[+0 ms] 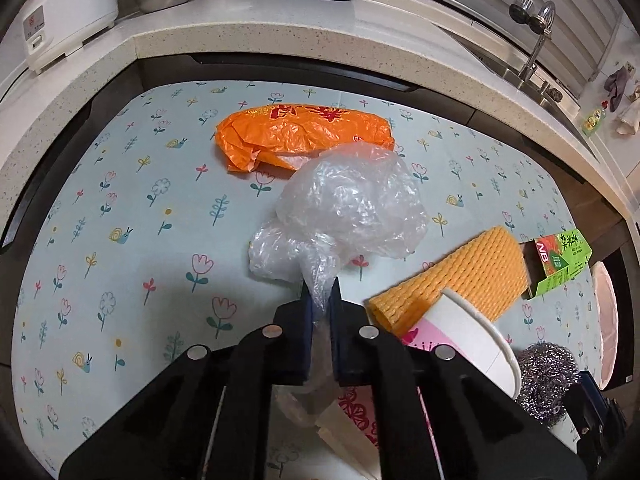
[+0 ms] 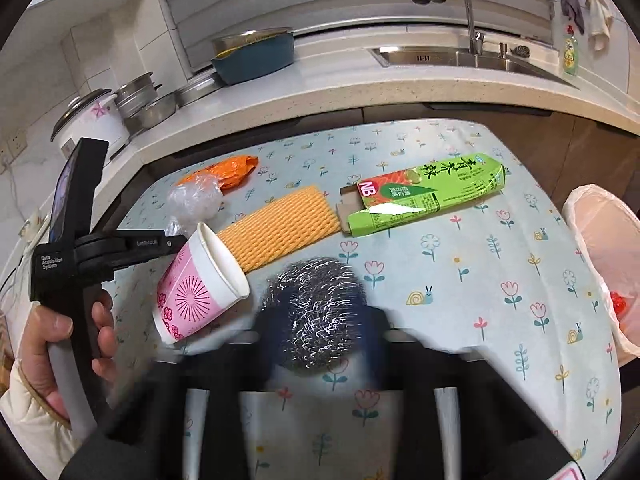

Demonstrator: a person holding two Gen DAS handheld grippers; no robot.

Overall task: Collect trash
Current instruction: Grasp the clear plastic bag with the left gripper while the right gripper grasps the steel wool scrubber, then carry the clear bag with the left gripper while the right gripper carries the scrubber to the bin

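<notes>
My left gripper is shut on the tail of a crumpled clear plastic bag, which rests on the flowered tablecloth. An orange plastic bag lies just behind it. My right gripper is shut on a steel wool scrubber, held above the cloth; its fingers are blurred. A pink paper cup lies tipped at its left, beside a yellow foam net sleeve and a green carton. The scrubber, the cup, the sleeve and the carton also show in the left wrist view.
A bin lined with a pale pink bag stands off the table's right edge, something red inside. Behind the table runs a stone counter with a sink, a rice cooker, steel bowls and a blue basin.
</notes>
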